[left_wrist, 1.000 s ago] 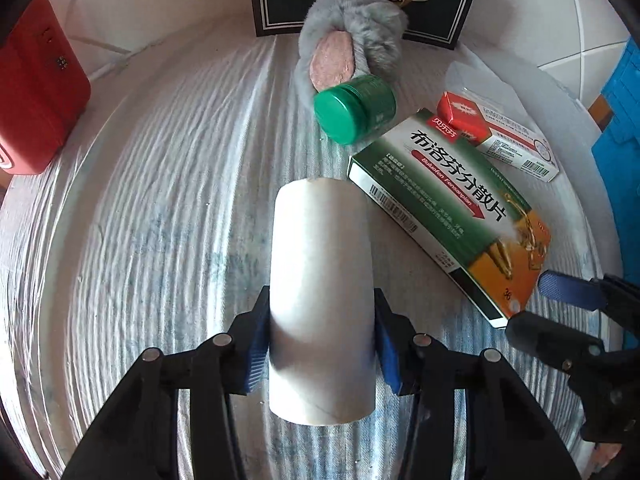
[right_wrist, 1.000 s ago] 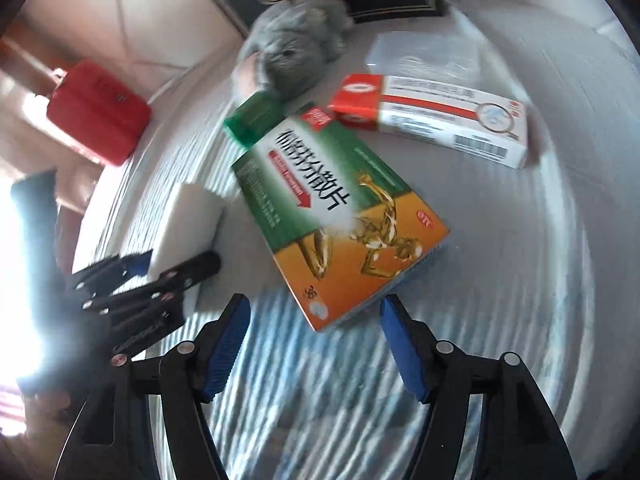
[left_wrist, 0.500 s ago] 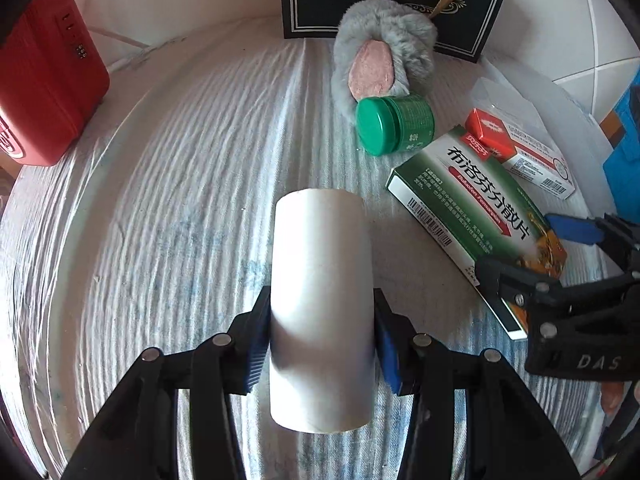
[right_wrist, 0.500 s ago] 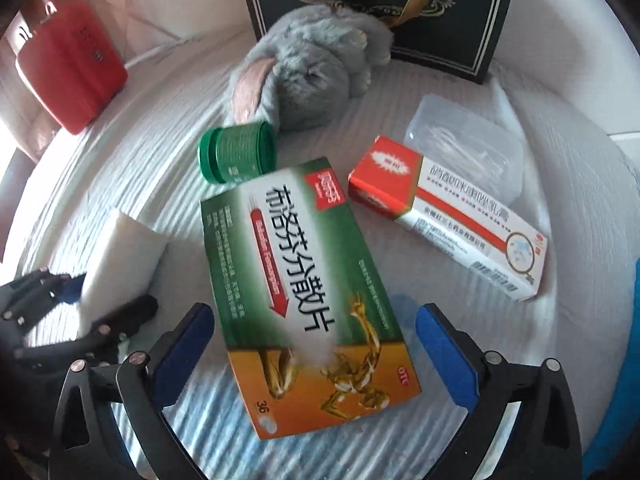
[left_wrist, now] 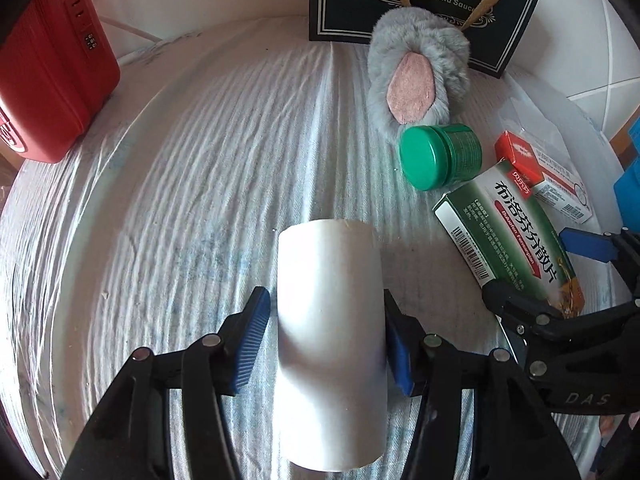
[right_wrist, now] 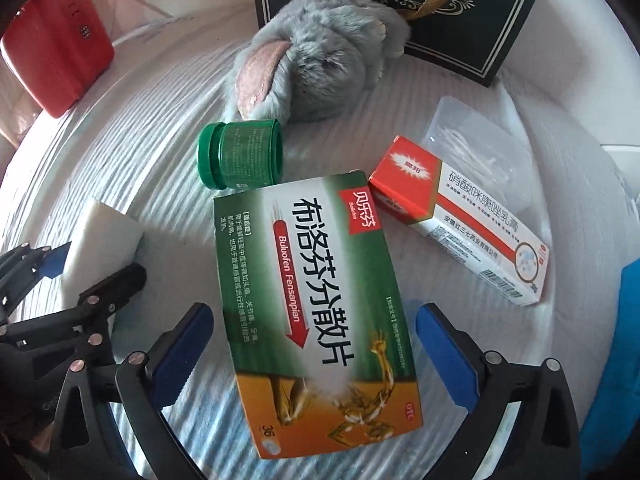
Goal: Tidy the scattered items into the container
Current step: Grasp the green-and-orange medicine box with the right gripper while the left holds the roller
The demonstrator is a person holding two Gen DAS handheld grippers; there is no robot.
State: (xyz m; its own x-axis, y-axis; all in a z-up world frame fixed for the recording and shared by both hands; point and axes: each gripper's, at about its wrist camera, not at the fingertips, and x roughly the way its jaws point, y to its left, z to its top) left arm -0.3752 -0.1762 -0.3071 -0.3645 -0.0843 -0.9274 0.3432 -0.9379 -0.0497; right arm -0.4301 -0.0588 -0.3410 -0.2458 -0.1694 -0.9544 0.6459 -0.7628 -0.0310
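My left claw [left_wrist: 326, 334] is opening around the white roll [left_wrist: 330, 344]; my right claw [right_wrist: 312, 354], spreading wide, straddles the green box [right_wrist: 316, 304], green jar [right_wrist: 244, 154] at 11 o'clock.

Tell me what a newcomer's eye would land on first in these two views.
Probably the white roll filling the lower middle of the left wrist view, between the left gripper's opening jaws. Next, the green-and-orange medicine box lying flat between the right gripper's opening jaws, with a grey plush toy behind it.
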